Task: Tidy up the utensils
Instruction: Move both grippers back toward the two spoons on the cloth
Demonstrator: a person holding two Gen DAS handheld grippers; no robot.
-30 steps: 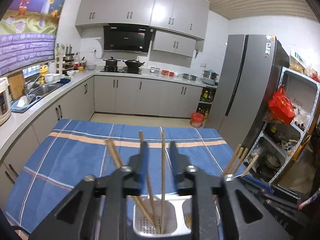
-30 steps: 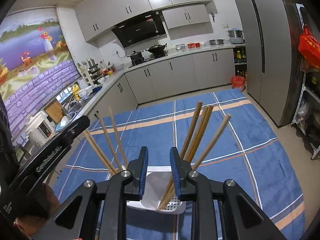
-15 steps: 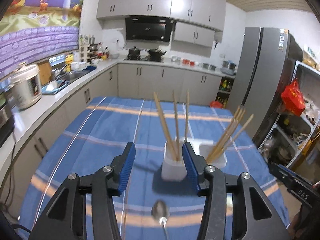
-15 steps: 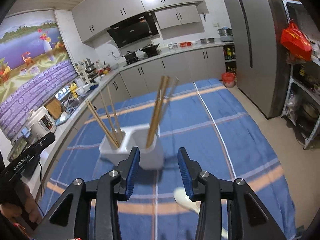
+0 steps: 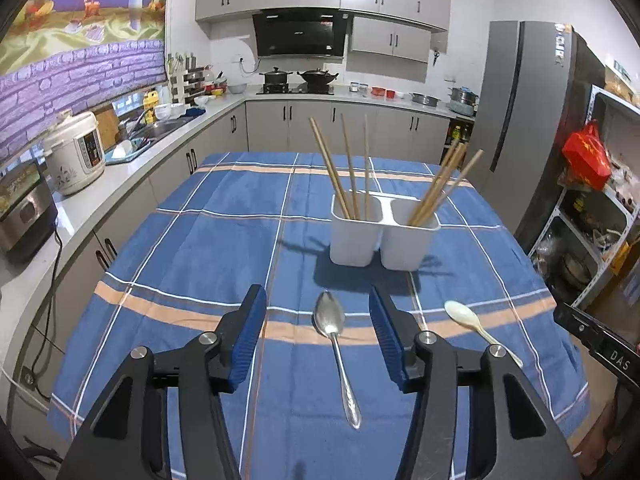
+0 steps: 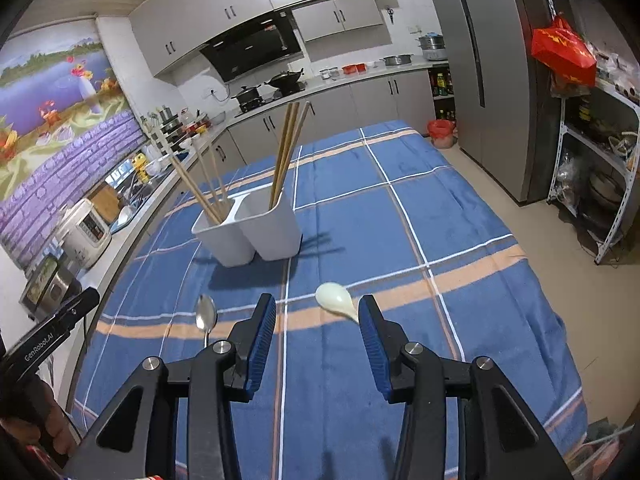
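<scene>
Left gripper (image 5: 318, 330) and right gripper (image 6: 317, 332), each held above the blue plaid tablecloth (image 5: 224, 240), jaws spread wide and holding nothing. The metal spoon (image 5: 335, 344) lies flat between the left gripper's blue pads (image 5: 249, 328), bowl toward 12 o'clock, handle toward 6. The white spoon (image 6: 335, 299) lies just beside the right gripper's right-hand pad, at about 1 o'clock from the gap's centre, its handle hidden behind that finger. The white two-compartment holder (image 5: 382, 234) stands at 12 o'clock from both spoons, well apart from them. Three chopsticks (image 5: 348, 168) lean in its left cell and a tighter bundle in its right cell (counted from the left wrist view). Likely hazards: a thin, flat spoon may slip or pivot if the pads close on the cloth instead of the handle. The cloth may bunch. A spoon carried in low could knock the leaning chopsticks or tip the light holder.
</scene>
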